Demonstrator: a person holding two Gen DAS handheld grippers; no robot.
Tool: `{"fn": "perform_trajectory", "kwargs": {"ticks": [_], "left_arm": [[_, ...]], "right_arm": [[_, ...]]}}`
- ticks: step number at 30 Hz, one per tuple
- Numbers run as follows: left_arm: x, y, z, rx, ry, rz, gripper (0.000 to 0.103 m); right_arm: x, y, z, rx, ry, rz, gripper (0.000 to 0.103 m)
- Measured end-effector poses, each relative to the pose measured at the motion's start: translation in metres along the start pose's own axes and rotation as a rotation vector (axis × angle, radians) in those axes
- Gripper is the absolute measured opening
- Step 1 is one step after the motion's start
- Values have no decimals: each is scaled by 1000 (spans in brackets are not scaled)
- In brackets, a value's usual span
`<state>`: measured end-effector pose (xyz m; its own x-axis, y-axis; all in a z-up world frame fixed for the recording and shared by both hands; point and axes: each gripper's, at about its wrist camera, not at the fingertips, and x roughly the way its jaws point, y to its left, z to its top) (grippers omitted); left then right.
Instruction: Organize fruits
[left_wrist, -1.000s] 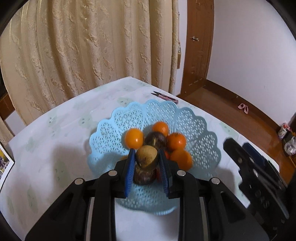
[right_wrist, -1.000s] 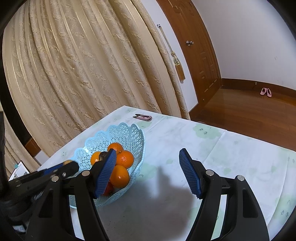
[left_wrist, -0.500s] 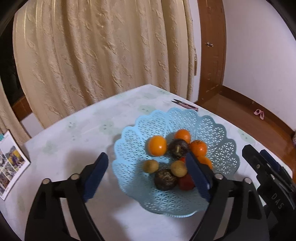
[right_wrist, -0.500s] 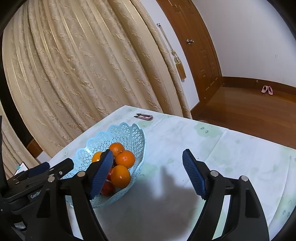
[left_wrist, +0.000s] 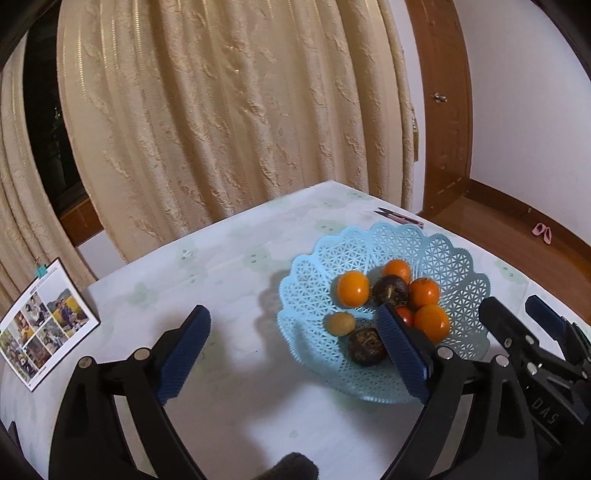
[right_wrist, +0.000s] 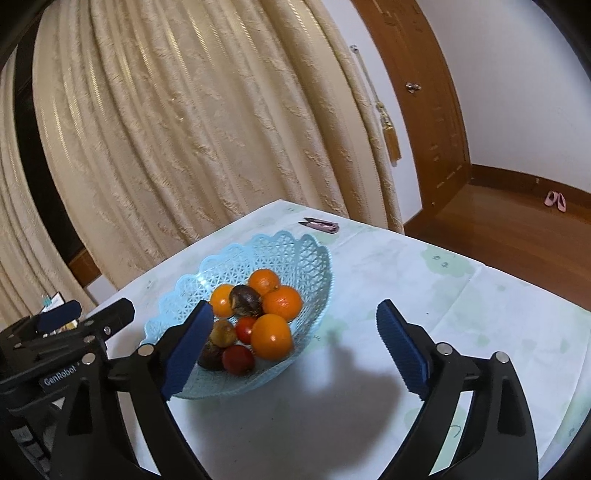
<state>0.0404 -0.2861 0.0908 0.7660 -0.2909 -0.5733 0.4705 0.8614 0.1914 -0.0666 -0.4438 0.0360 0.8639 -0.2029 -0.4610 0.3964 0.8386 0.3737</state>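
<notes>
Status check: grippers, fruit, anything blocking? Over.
Left gripper open, empty. Right gripper open, empty. Fruits piled in blue basket. Nothing blocking.

"GenRobot" reads in white on the black body of the left gripper (right_wrist: 59, 321), seen from the right wrist view. On the right gripper (left_wrist: 543, 325), in the left wrist view, faint raised letters look like "DAS", though they are dim. The photo sheet (left_wrist: 40, 325) shows print too small to read.
</notes>
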Motion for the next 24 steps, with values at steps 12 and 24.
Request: {"fn": "perform_trajectory", "kwargs": {"ticks": [12,24], "left_arm": [[-13,23,-14,-29,11,27,98],[-13,17,-14,-4,18,56,98]], "right_arm": [[-5,20,-14,-107,35,52,96],[-8,26,-17,-134,28,30,97]]}}
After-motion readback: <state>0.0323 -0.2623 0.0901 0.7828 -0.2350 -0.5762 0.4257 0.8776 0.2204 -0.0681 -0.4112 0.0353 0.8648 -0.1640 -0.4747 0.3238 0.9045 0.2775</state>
